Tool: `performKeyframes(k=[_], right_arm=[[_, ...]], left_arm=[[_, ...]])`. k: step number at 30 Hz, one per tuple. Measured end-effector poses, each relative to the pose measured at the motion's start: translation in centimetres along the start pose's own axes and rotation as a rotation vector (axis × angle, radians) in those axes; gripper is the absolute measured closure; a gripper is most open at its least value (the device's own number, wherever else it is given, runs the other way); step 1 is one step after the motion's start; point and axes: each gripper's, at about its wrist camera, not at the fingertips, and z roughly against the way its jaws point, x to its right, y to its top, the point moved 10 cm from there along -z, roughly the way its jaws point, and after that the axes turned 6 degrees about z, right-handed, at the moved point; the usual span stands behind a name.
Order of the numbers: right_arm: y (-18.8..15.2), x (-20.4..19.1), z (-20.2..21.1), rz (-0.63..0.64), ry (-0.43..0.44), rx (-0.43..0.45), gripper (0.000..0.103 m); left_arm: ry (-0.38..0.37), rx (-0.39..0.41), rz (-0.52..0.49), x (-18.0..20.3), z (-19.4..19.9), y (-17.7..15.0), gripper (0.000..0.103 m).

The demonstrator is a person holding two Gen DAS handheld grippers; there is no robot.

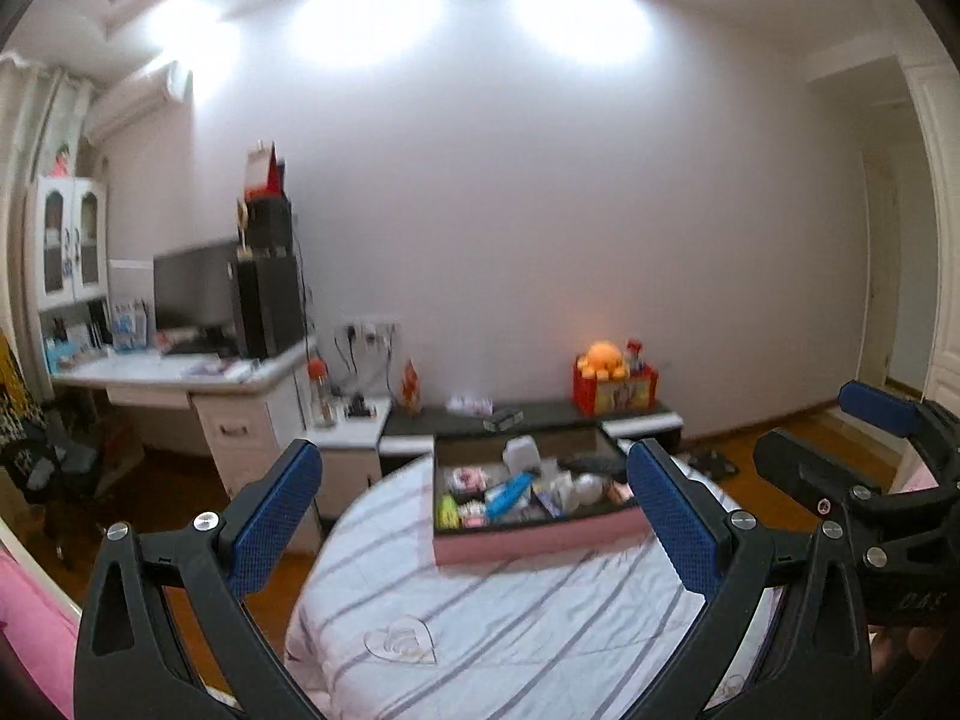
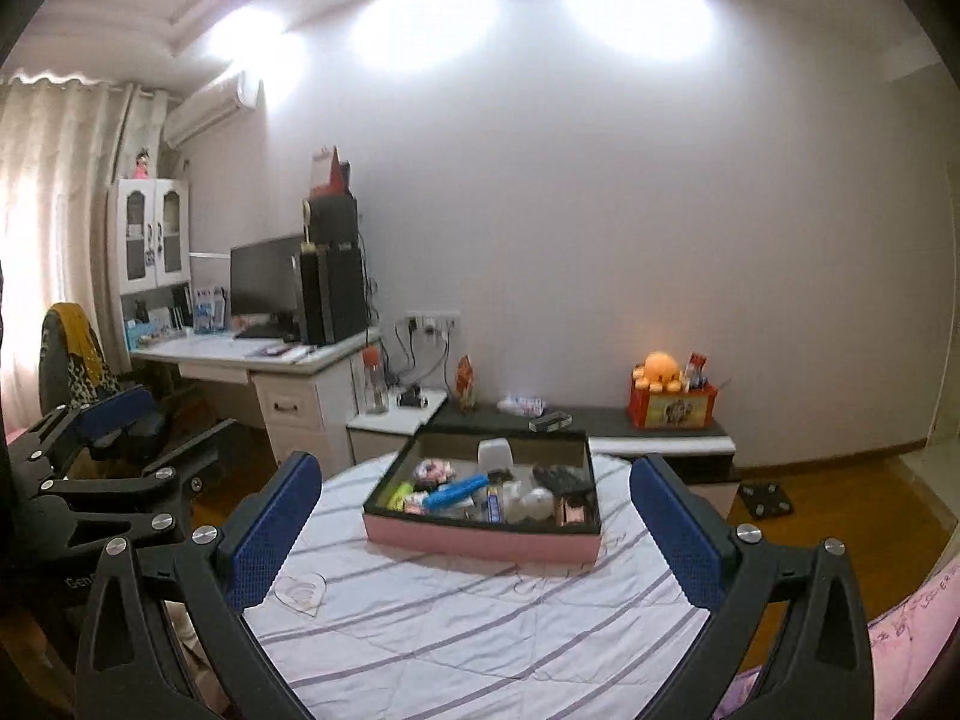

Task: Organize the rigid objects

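Observation:
A pink-sided open box (image 1: 534,540) (image 2: 480,534) sits on a round table with a white striped cloth (image 1: 480,618) (image 2: 456,612). It holds several small items: a blue tube (image 2: 456,492), a white bottle (image 2: 495,453), a dark object (image 2: 561,477), small packets. My left gripper (image 1: 474,510) is open and empty, raised in front of the box. My right gripper (image 2: 474,516) is open and empty, also short of the box. Each gripper shows at the edge of the other's view, the right (image 1: 852,462) and the left (image 2: 114,450).
A desk with a monitor and computer tower (image 2: 312,294) stands at the left wall, with a chair (image 2: 78,372) beside it. A low dark cabinet (image 2: 600,420) behind the table carries a red box with an orange plush toy (image 2: 666,390). Wooden floor lies to the right.

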Motion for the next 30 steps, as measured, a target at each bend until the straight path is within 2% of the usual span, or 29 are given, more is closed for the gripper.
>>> performKeyframes(k=[4,8,20,24,30], right_arm=[[1.3,-0.3,2.6,0.043,-0.056,0.070,0.000],[2.4,-0.5,4.1,0.055,-0.072,0.111,0.000],[3.3,-1.7,5.4,0.074,-0.079,0.133,0.000],[3.3,-1.7,5.4,0.081,-0.083,0.136,0.000],[3.5,-1.9,5.8,0.086,-0.100,0.160,0.000]], left_arm=[[0.032,0.065,-0.026,0.0,2.5,1.3,0.000],[0.047,0.109,-0.019,-0.2,4.1,2.3,0.000],[0.091,0.172,-0.046,-0.9,6.3,3.0,0.000],[0.084,0.181,-0.043,-1.0,6.4,2.9,0.000],[0.080,0.241,-0.036,-1.1,7.1,3.1,0.000]])
